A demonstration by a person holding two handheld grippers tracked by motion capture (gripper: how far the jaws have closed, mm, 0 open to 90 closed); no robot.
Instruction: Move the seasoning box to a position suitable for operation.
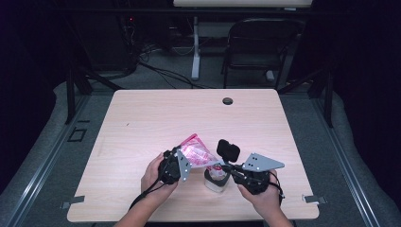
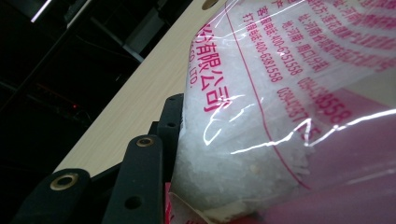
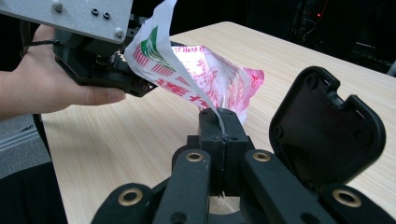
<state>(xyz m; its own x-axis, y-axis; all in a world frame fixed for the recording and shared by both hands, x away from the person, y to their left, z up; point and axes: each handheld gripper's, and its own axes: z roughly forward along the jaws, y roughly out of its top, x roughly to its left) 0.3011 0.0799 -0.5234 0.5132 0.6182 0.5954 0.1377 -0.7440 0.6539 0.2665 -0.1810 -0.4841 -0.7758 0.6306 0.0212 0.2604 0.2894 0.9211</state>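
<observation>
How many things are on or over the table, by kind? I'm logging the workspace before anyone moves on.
Plastic bag of white grains with pink print: 1
Small clear jar under the bag's corner: 1
Hand-held grippers, left gripper and right gripper: 2
Total: 4

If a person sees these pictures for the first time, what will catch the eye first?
First, the clear bag with pink print, full of white grains, held up between the two grippers over the table's near half. The left gripper clamps its body; the right gripper is shut on a corner. Below the bag stands a small white cup.
</observation>
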